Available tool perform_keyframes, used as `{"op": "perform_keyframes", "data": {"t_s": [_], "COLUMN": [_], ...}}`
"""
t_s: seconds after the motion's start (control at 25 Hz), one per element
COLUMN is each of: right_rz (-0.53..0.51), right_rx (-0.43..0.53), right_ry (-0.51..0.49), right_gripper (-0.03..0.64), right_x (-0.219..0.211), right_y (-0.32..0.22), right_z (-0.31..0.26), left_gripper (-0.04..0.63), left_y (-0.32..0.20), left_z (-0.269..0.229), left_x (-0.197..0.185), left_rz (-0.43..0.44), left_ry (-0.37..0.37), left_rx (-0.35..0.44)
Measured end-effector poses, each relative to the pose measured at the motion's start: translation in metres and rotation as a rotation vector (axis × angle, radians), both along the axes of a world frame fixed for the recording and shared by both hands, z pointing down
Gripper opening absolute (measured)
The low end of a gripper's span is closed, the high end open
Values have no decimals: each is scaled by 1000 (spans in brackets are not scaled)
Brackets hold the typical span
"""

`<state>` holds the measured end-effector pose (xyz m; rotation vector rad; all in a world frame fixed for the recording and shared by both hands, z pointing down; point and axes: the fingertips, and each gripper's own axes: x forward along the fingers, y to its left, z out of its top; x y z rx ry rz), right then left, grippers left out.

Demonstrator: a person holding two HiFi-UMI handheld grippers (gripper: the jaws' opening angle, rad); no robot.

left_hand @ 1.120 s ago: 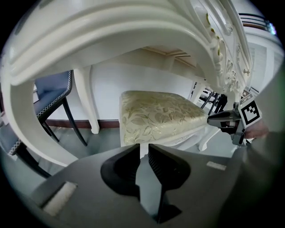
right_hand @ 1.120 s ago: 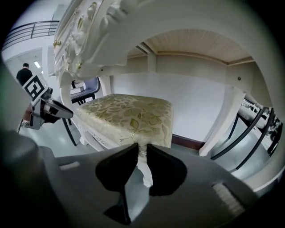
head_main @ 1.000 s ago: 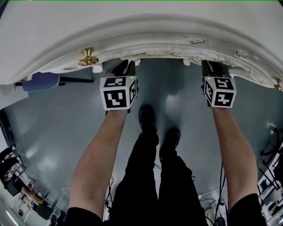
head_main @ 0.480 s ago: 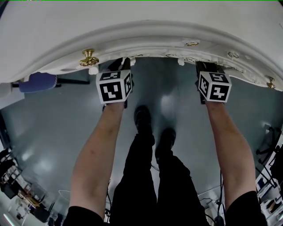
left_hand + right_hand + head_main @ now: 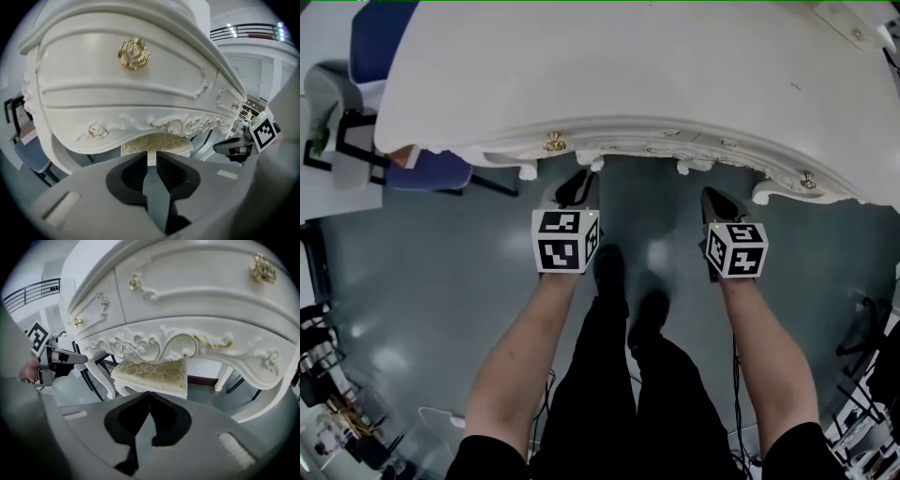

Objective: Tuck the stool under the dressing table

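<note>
The stool (image 5: 151,375) stands upright on white carved legs under the dressing table (image 5: 201,291). Its cream seat, patterned with gold scrolls, sits just below the table's carved, gilt-trimmed front edge. The dressing table is white, with a bowed front, moulded drawers and gold knobs.

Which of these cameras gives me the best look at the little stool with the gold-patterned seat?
The right gripper view: the stool shows most of its patterned seat and a carved leg beneath the dressing table. The left gripper view catches only a strip of the seat. The head view shows none of it.
</note>
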<state>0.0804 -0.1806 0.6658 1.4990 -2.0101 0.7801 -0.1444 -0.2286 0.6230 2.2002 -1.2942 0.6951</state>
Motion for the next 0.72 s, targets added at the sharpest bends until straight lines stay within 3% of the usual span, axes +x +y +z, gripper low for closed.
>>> {"op": "perform_keyframes", "data": {"t_s": [0.52, 0.64, 0.72], "right_rz": [-13, -28, -38], "right_rx": [76, 78, 85], "right_ry": [-61, -55, -54], "right_gripper": [3, 3, 3], "right_x": [-1, 0, -2], "right_y": [63, 82, 92], "right_z": [-122, -145, -160], "left_gripper": [43, 17, 17], "left_y": [56, 76, 89], "left_z": [-122, -149, -165], "left_x": [6, 13, 17], "left_rz": [-28, 24, 82], "left_ry": [76, 96, 61], "left_rx": [51, 65, 85]}}
